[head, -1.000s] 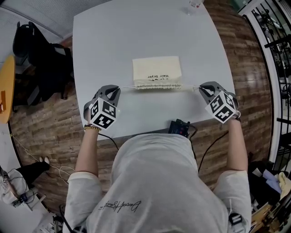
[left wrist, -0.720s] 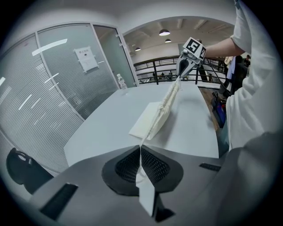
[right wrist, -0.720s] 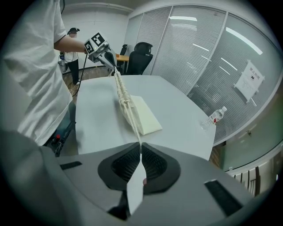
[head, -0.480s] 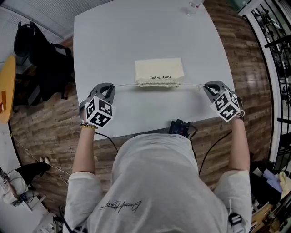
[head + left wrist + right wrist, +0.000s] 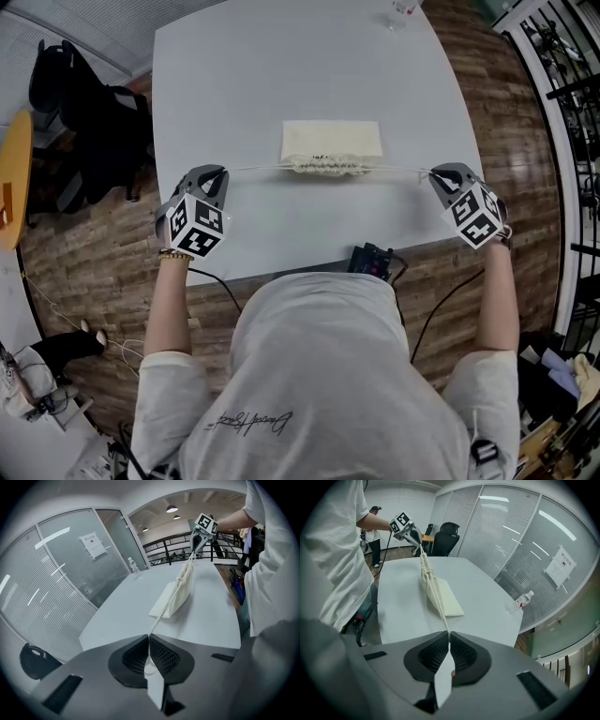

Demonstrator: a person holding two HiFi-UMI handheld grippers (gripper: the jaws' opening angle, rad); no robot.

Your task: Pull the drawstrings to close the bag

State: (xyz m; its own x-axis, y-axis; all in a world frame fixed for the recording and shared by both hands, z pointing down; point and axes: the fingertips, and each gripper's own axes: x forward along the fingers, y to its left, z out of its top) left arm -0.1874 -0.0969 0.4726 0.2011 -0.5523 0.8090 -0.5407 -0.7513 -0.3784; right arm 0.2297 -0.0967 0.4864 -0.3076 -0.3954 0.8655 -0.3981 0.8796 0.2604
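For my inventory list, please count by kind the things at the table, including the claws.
Bag: 1
Strings: 2, left string, right string
Bottle: 1
Black device: 1
Claws: 2, left claw, right claw
Total: 7

Illegible print on bag point(image 5: 332, 141) and shirt point(image 5: 319, 375)

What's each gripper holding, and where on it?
The left gripper is shut on the free end of the left drawstring, right gripper on the free end of the right drawstring; both run taut to the bag.
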